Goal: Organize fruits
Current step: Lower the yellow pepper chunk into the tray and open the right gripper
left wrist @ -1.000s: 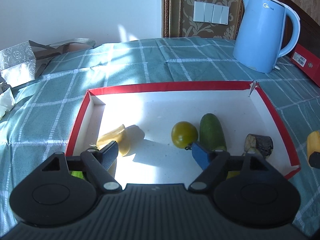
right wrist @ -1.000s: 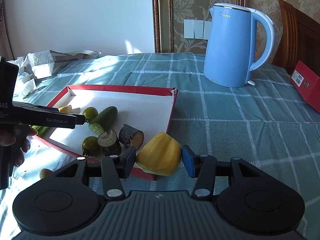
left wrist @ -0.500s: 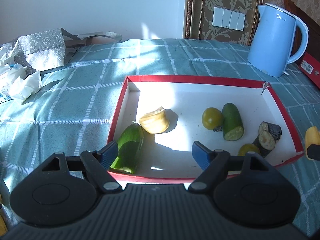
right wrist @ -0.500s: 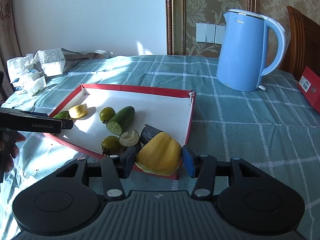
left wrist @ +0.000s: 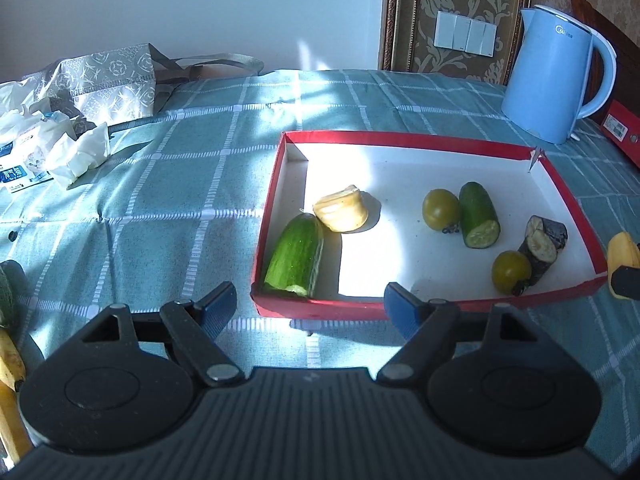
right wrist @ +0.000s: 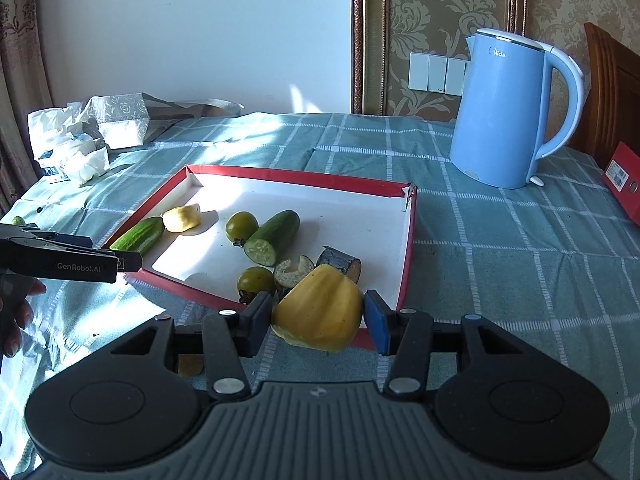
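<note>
Left gripper (left wrist: 310, 306): matte black body, ribbed grey-black housing at 6 o'clock, two round black discs with shallow circular recesses at 7 and 5 o'clock. Triangular cut-outs in the linkage arms, silver pivot screws. Blue pads on fingers (left wrist: 400, 312). Right gripper (right wrist: 316, 320): same build, ribbed housing bearing a small logo, silver screws, one pad blue, other looks dark. In the right wrist view, at 9 o'clock, the left gripper's side reads "GenRobot.AI" in white; bare-skinned fingers of left hand (right wrist: 14, 312) below it.
</note>
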A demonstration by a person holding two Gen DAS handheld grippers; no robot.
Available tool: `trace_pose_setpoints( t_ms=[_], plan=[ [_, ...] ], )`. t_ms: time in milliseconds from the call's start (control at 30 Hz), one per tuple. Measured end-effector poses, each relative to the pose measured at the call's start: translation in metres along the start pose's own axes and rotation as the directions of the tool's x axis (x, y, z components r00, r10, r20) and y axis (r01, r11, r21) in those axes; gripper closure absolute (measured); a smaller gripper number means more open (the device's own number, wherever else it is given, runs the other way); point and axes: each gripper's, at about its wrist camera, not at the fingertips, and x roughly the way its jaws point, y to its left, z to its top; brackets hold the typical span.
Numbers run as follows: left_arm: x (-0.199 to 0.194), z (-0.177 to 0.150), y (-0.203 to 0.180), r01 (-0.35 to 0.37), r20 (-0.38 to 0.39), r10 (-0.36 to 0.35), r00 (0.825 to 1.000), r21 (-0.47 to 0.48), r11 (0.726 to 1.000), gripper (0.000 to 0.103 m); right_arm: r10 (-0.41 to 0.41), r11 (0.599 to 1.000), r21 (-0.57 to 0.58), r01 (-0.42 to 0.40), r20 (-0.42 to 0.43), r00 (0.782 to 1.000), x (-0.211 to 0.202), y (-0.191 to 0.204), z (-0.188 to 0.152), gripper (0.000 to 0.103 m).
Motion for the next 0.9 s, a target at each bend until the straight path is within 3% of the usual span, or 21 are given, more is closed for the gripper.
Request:
trace_pose_setpoints(
  t_ms=[433,900],
  plan=[
    [-0.02,-0.025,0.016,-0.018,-0.018,0.018,1.0,-0.041,0.999,0.024,-0.075,0.995,-0.064,0.079,0.053,0.996,0.039,-0.015,0.04,0.054],
    [-0.027,-0.037,0.025,-0.072,-0.043,0.068,0.997,-0.075,0.995,0.022,-0.06,0.987,-0.147,0.064,0.03,0.998,0.099,-0.012,0.057,0.054]
  ],
)
